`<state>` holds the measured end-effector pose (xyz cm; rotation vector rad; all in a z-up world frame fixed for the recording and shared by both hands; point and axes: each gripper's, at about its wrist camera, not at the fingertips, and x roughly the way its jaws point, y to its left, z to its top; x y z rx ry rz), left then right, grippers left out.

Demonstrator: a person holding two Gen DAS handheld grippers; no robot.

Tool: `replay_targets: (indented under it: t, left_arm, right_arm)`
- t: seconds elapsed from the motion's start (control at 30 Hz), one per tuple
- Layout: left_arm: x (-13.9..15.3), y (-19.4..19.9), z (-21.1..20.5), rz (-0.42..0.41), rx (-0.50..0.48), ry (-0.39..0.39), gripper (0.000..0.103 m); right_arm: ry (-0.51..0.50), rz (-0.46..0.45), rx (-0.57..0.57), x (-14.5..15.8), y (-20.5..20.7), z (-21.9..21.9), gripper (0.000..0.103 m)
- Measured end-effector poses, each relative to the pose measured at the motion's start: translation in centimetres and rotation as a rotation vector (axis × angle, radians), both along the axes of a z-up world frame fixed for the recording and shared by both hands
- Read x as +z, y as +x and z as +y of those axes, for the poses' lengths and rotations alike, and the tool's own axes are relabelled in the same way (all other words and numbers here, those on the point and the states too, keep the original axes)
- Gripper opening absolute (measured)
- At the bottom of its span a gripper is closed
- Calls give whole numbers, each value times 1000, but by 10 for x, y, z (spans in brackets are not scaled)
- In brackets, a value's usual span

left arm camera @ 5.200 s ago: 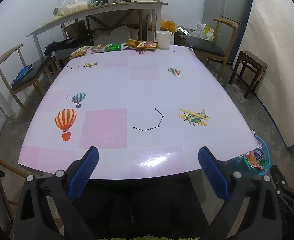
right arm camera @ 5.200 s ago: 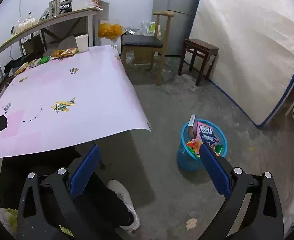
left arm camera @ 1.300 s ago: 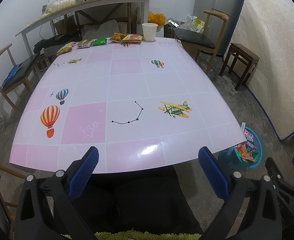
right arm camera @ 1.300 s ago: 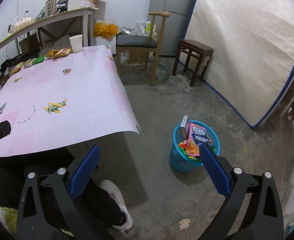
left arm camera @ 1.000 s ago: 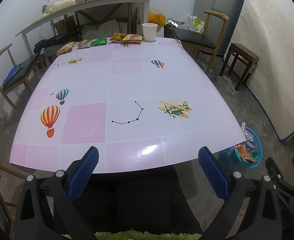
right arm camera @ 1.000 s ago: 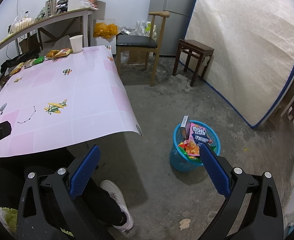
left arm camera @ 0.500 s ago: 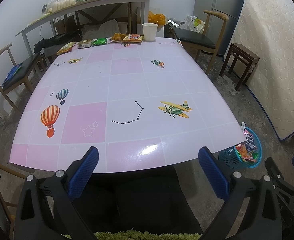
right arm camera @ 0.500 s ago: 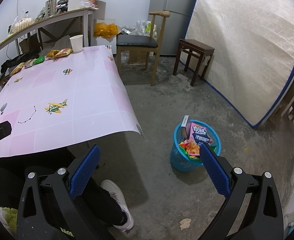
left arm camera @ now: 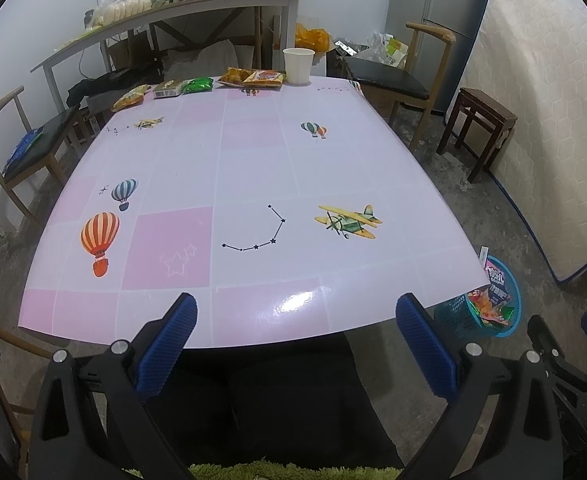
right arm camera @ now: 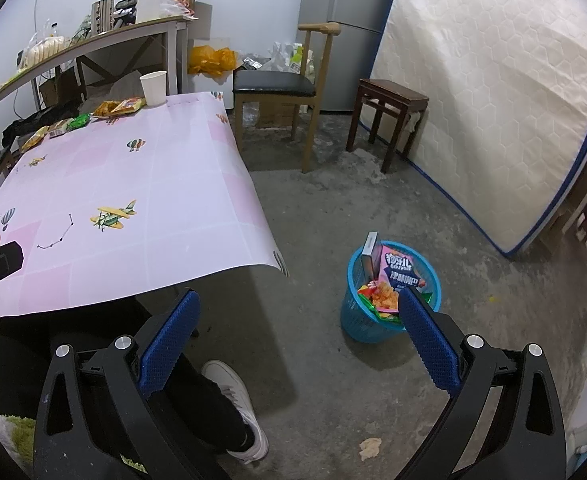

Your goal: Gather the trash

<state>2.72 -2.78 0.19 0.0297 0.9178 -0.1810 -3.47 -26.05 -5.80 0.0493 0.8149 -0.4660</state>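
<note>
Several snack wrappers (left arm camera: 253, 77) and a white paper cup (left arm camera: 298, 65) lie along the far edge of the pink table (left arm camera: 253, 160). The wrappers (right arm camera: 119, 107) and the cup (right arm camera: 153, 87) also show in the right wrist view. A blue trash basket (right arm camera: 389, 300), full of wrappers and a box, stands on the floor right of the table; it shows again as the basket (left arm camera: 493, 308) in the left wrist view. My left gripper (left arm camera: 295, 312) hangs open over the table's near edge, empty. My right gripper (right arm camera: 297, 304) is open and empty above the floor, just left of the basket.
Wooden chairs (left arm camera: 393, 80) stand around the table, and a dark stool (right arm camera: 389, 100) sits by a leaning mattress (right arm camera: 493, 100). A cluttered shelf (left arm camera: 173, 12) runs behind the table. A person's leg and white shoe (right arm camera: 237, 396) are below the right gripper. A crumpled scrap (right arm camera: 369, 448) lies on the floor.
Since five seconds ago both grippers have pulled back and risen a little, widening the view. Over the last second nothing has visibly moved.
</note>
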Motion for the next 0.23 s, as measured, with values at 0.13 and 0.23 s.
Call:
replay_targets:
  t: [0.13,0.23]
  left_arm:
    - [1,-1,-1,0,2,-1,98]
    - [1,0,-1,1,2,-1,98]
  right_arm:
    - [1,1,-1,0,0,0,95]
    - [1,0,-1,0,0,0,95]
